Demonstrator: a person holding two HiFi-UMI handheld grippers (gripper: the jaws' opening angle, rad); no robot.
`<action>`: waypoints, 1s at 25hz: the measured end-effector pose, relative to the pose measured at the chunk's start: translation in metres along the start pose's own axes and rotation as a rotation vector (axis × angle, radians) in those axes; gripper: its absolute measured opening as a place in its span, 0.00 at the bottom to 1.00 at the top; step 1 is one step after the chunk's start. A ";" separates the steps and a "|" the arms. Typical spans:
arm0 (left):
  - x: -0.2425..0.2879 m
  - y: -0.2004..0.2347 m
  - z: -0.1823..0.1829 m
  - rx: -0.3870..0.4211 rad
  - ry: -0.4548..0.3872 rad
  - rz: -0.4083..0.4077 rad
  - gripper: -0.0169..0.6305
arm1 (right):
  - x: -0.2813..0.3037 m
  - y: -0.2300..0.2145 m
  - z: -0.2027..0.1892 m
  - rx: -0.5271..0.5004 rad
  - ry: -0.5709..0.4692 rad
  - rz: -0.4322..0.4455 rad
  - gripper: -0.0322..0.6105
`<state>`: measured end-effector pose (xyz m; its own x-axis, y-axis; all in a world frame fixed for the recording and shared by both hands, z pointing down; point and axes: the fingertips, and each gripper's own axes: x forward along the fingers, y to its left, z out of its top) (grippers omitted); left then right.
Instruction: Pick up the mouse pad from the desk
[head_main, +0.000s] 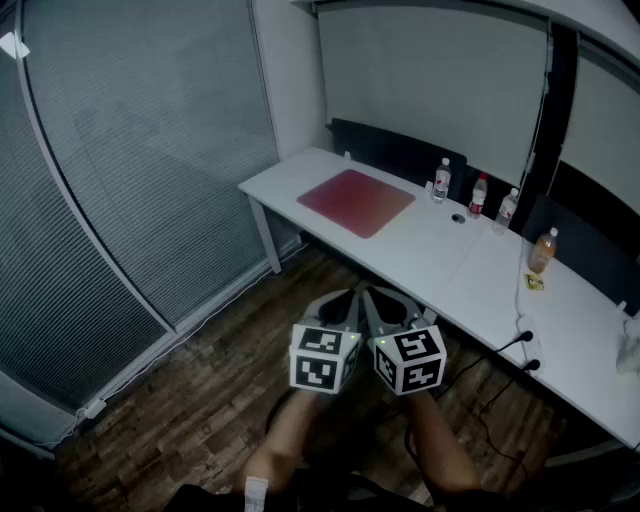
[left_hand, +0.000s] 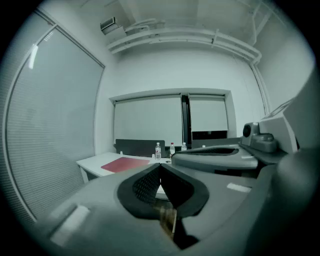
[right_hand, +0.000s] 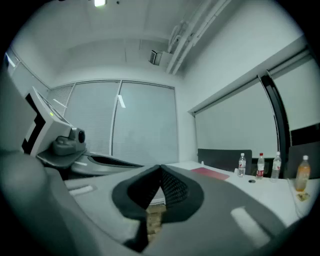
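My left gripper (head_main: 343, 303) is closed on nothing and held low over the wood floor (head_main: 200, 400), I'd say because I stand back from the desk (head_main: 420, 262). The red mouse pad (head_main: 356, 201) lies flat near the desk's left end, well ahead. My right gripper (head_main: 388, 303), just beside the left one, is likewise closed and empty.
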<state>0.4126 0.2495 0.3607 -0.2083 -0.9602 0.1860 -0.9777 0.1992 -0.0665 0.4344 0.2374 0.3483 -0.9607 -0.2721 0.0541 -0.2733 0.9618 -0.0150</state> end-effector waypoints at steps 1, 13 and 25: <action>0.000 0.000 -0.002 0.004 0.011 0.008 0.04 | -0.001 0.000 0.000 -0.001 0.000 0.000 0.05; 0.019 0.025 -0.008 -0.027 0.032 0.007 0.04 | 0.024 -0.007 -0.001 0.003 0.000 -0.008 0.05; 0.068 0.116 -0.006 -0.075 0.051 -0.028 0.04 | 0.123 -0.008 0.000 -0.004 0.029 -0.029 0.05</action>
<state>0.2852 0.2085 0.3712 -0.1802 -0.9548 0.2363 -0.9820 0.1883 0.0123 0.3178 0.1966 0.3549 -0.9506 -0.2991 0.0829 -0.3008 0.9536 -0.0091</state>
